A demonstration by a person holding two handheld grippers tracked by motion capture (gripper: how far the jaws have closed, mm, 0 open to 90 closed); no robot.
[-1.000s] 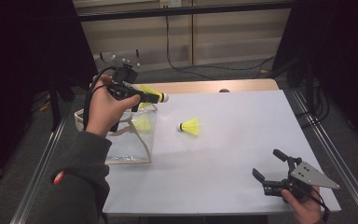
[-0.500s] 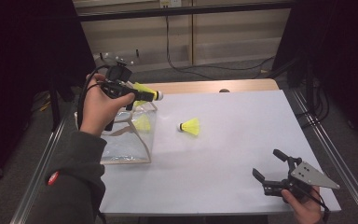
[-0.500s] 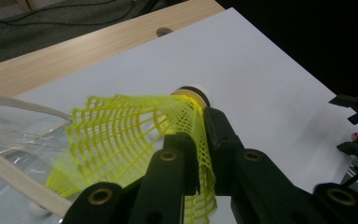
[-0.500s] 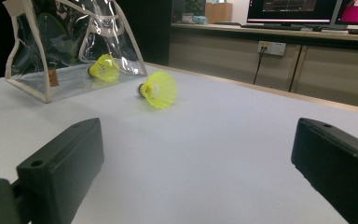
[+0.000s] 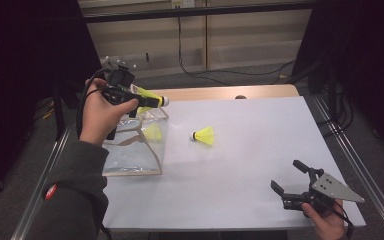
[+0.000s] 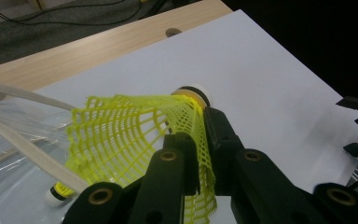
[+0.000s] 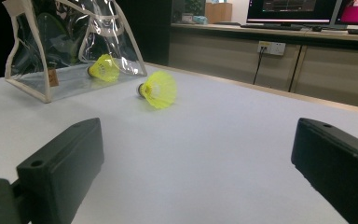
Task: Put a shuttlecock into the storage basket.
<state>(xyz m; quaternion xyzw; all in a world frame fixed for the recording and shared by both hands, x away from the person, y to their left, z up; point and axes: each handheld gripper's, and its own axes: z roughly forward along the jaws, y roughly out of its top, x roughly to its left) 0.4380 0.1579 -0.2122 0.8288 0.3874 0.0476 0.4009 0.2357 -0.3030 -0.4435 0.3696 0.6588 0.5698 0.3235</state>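
We work on a white table top (image 5: 250,165) with a wood strip at the far edge, dark room, cabinets behind. Left gripper (image 5: 152,101) is clenched on 1 yellow shuttlecock (image 6: 140,135), raised just above the clear bag (image 5: 130,150); its long axis runs along the jaws, cork pointing away from the hand. Right gripper (image 5: 295,186) rests released, well apart; a 2nd shuttlecock (image 5: 203,135) lies ahead of it.

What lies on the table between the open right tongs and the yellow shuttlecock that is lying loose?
Nothing: in the right gripper view, bare white table runs from the right tongs to the shuttlecock.
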